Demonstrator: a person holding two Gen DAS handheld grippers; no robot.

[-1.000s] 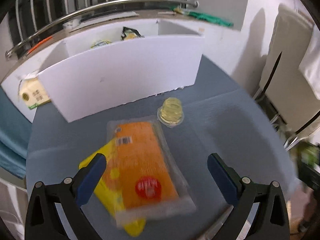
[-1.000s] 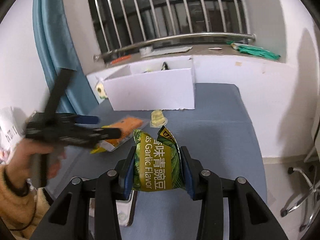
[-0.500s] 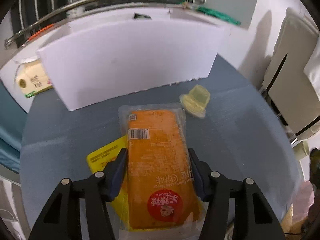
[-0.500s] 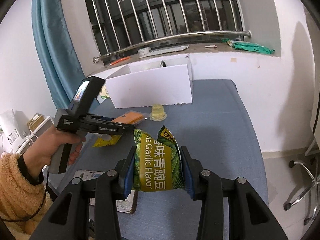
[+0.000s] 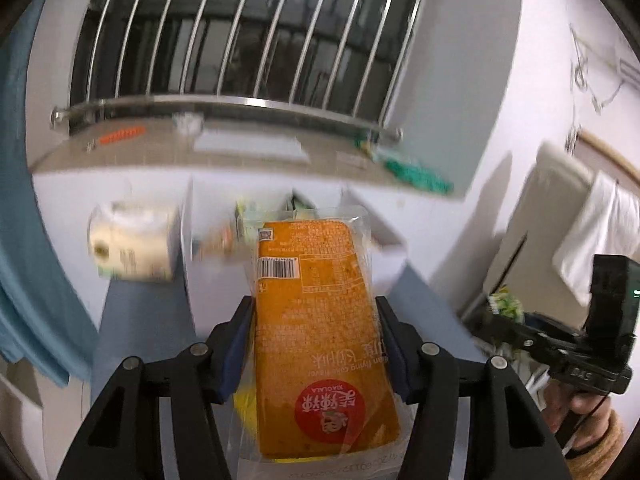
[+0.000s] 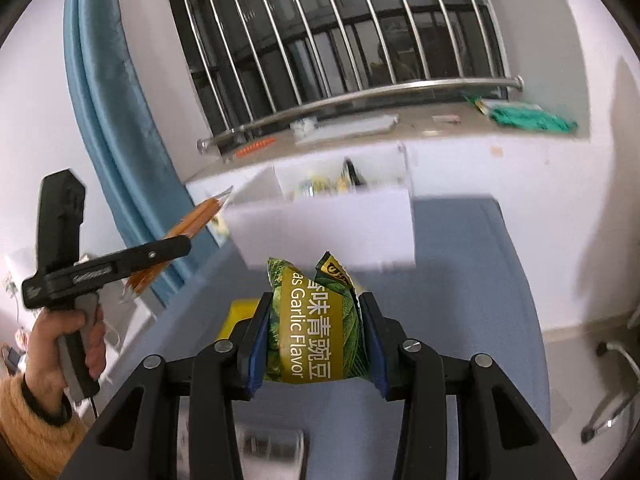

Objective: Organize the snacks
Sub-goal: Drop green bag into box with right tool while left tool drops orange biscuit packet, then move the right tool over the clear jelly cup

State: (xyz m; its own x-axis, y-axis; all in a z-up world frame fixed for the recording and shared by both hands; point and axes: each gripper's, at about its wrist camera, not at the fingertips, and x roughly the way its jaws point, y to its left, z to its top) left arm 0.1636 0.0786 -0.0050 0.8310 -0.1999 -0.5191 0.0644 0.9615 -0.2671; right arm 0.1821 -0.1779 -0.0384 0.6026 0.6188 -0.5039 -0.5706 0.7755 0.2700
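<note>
- Left tongs [image 5: 314, 330] pinching an orange snack pack [image 5: 320, 320] on both long sides, blue pads pressed on the wrapper
- Orange snack pack up in the air, barcode end pointing away toward the white box [image 5: 188, 248], red round label near the camera
- Seen from the right side: same pack [image 6: 192, 224] sticking out of the left tongs [image 6: 180, 246], tilted up, in front of the blue curtain [image 6: 108, 128]
- Hand [image 6: 76, 336] in a fuzzy tan sleeve wrapped round the grey handle of the left tongs
- Right tongs [image 6: 316, 336] pinching a green pea bag [image 6: 316, 320] with a yellow stripe, bag squeezed and standing upright
- Green pea bag held above the blue surface [image 6: 472, 280], not touching it
- White box [image 6: 332, 224] at the far end of the surface, under the window sill, with small snack packs [image 6: 320, 184] inside
- Yellow pack [image 6: 240, 312] lying flat on the surface, just left of the right tongs
- Metal bars [image 6: 340, 28] across a dark window behind everything
</note>
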